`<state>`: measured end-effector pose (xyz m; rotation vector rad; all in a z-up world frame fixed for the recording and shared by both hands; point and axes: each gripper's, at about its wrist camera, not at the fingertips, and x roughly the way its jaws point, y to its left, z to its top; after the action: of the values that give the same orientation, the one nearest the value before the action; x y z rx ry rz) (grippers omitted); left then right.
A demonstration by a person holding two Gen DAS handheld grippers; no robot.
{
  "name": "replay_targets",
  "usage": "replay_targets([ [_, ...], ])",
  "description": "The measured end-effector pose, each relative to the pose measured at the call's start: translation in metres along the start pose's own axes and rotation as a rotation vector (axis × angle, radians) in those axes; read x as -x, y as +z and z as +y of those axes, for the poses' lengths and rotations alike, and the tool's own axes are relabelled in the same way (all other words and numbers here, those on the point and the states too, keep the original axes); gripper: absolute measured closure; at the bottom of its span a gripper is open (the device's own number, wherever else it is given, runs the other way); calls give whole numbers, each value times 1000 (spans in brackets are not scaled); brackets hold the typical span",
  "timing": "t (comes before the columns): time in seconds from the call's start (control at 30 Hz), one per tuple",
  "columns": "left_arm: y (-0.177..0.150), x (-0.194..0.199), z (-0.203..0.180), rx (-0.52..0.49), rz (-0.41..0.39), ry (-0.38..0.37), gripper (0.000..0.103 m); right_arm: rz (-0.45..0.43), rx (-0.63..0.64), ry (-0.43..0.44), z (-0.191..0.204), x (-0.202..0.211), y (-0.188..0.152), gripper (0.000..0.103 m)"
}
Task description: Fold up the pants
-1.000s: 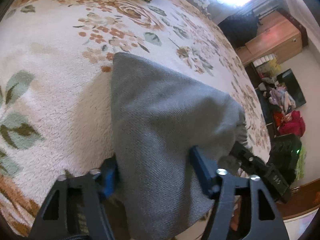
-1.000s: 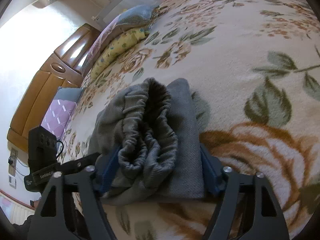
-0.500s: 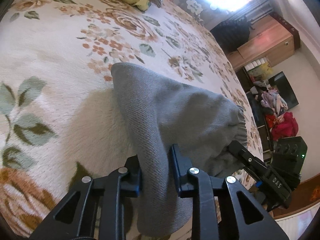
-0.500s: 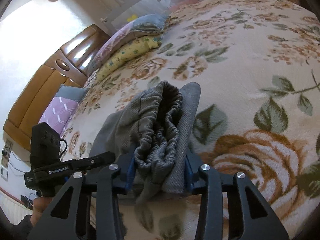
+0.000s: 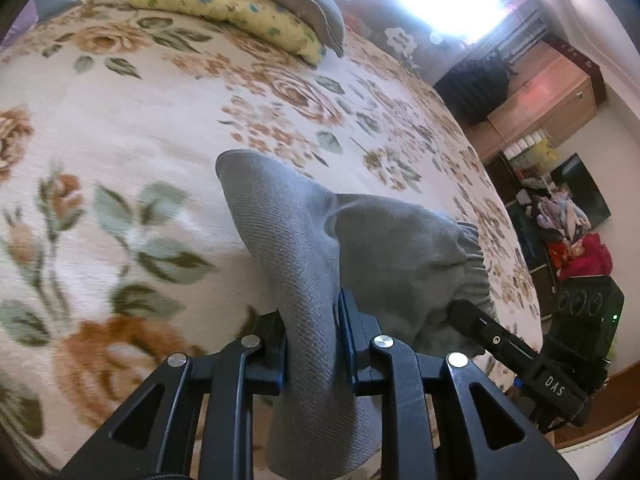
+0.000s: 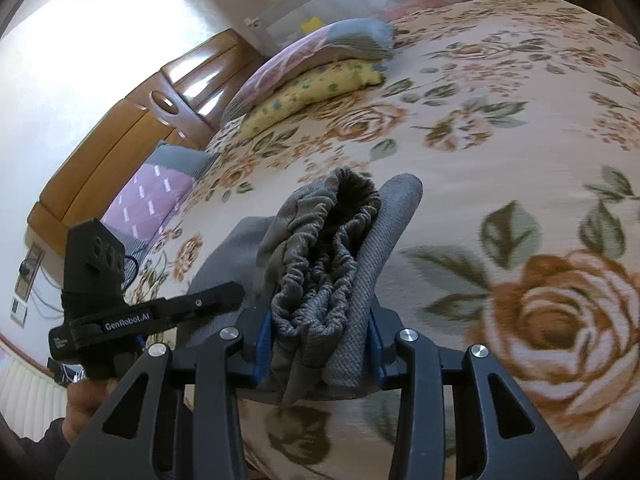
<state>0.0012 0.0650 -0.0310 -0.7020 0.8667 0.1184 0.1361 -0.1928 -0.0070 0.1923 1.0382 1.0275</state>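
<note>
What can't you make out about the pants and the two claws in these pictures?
- Left wrist view: the pants run off the bottom edge past the left claw, so their length is unknown.
- Right wrist view: the waistband is bunched in the right claw; layers beneath are hidden.
- Both views: the blanket is blurred nearby.

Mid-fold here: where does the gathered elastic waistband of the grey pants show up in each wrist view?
Left wrist view: the waistband sits right of centre, at the far right edge of the grey pants, just above the right tongs.
Right wrist view: the waistband is at centre, bunched and clamped in the right tongs.
Shared landmark: the yellow pillow at the head of the bed.
</note>
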Motion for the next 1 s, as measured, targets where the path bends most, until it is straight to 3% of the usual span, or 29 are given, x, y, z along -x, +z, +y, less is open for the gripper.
replay_targets([
  [0.43,4,24,16,-1,-60,61,83,25,45,37,37,-27,-2,63],
  [1.0,22,29,30,-20,-106,130,83,25,106,36,59,-60,20,63],
])
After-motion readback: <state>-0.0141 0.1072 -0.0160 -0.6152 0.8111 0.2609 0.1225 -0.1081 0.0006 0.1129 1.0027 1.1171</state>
